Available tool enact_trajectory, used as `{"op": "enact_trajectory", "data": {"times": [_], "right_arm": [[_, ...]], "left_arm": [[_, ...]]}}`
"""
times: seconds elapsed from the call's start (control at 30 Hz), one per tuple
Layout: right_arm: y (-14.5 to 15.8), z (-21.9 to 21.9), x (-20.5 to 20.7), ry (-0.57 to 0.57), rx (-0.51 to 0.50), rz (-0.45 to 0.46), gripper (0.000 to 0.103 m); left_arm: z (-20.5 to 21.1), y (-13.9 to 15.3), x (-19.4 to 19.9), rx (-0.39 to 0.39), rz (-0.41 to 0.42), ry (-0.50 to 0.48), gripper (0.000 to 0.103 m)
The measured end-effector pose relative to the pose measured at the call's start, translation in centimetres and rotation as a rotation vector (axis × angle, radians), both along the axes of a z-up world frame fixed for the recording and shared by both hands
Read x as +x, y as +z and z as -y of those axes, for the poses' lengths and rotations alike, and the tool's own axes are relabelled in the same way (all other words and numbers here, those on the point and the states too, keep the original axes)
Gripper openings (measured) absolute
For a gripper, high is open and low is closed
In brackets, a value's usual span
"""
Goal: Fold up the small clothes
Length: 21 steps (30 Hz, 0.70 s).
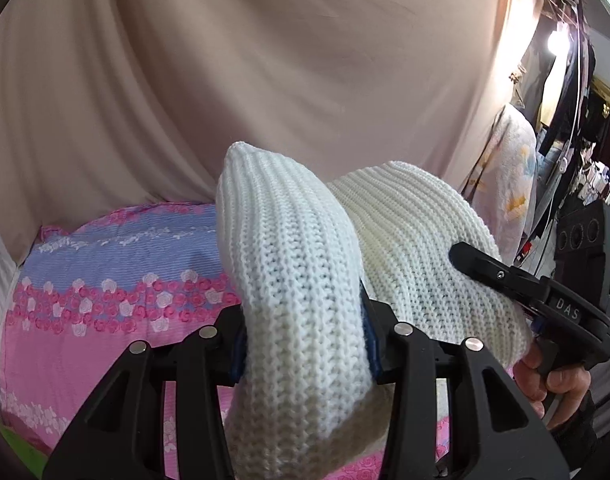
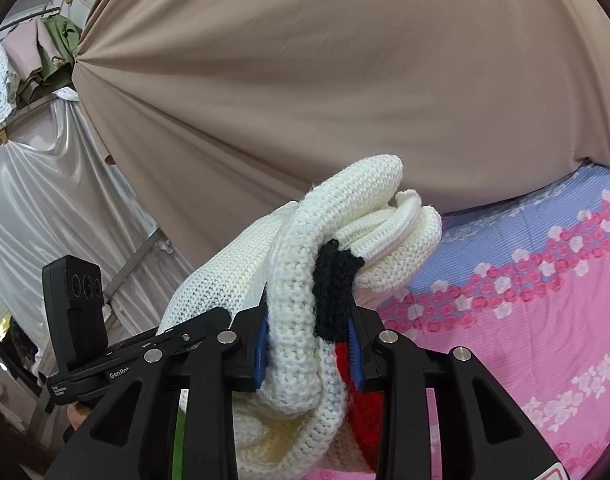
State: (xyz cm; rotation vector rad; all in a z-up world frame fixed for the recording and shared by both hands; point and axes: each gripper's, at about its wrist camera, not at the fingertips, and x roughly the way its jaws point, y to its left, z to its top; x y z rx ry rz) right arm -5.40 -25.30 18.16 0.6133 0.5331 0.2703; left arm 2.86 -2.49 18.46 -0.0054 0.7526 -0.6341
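Note:
A small white knitted garment (image 1: 297, 264) with black and red patches (image 2: 333, 292) is held up in the air over the bed. My left gripper (image 1: 303, 344) is shut on a bunched fold of the white knit. My right gripper (image 2: 311, 348) is shut on several folded layers of the same garment (image 2: 301, 320), with the black and red part against its right pad. The right gripper also shows in the left wrist view (image 1: 525, 284), clamped on the garment's right side. The left gripper shows in the right wrist view (image 2: 177, 344) at the lower left.
A pink and blue floral bedsheet (image 1: 117, 292) lies below; it also shows in the right wrist view (image 2: 525, 300). A beige curtain (image 1: 265, 60) hangs behind. Hanging clothes and clutter (image 1: 577, 168) stand at the right. A white drape (image 2: 37, 200) hangs at the left.

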Motion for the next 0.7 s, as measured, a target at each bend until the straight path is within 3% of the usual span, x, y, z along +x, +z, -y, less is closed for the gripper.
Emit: {"op": "enact_trajectory", "data": {"times": [0.17,0.3,0.37,0.4,0.47,0.5,0.57,0.63,0.67,0.7], "right_arm": [[-2.1,-1.5,1.7,0.066,0.028,0.017,0.030],[-6.6,-1.8,3.3,0.126,0.057,-0.035,0.033],[-11.0,-1.7,4.2,0.136,0.084,-0.121,0.038],[-14.3,-1.5,4.7,0.121,0.091,-0.191,0.043],[-19.9,-0.9,5.2,0.044,0.052,-0.343,0.043],[-22.7,-0.4,5.0,-0.005,0.036,-0.445,0.042],[-24.8,0.3,3.7,-0.059,0.050,-0.516,0.041],[-23.9,0.5,2.3,-0.058,0.076,-0.476,0.044],[-23.2,0.2,2.1,-0.046,0.073,-0.454,0.048],[-22.7,0.0,2.3,-0.037,0.070,-0.444,0.059]], "left_arm": [[-3.1,-2.4,1.0,-0.059,-0.012,0.014,0.043],[-5.3,-8.3,2.0,-0.115,-0.099,0.032,0.049],[-6.8,-14.9,2.8,-0.167,-0.200,0.110,0.060],[-7.2,-17.4,2.9,-0.171,-0.242,0.149,0.059],[-8.5,-23.5,2.9,-0.123,-0.383,0.274,0.056],[-9.5,-25.4,2.3,-0.146,-0.451,0.317,0.055],[-10.8,-25.3,1.1,-0.211,-0.447,0.340,0.058],[-10.9,-23.4,0.5,-0.192,-0.353,0.333,0.065],[-10.6,-22.7,0.6,-0.166,-0.314,0.331,0.073],[-10.1,-22.3,1.0,-0.144,-0.293,0.329,0.076]]}}
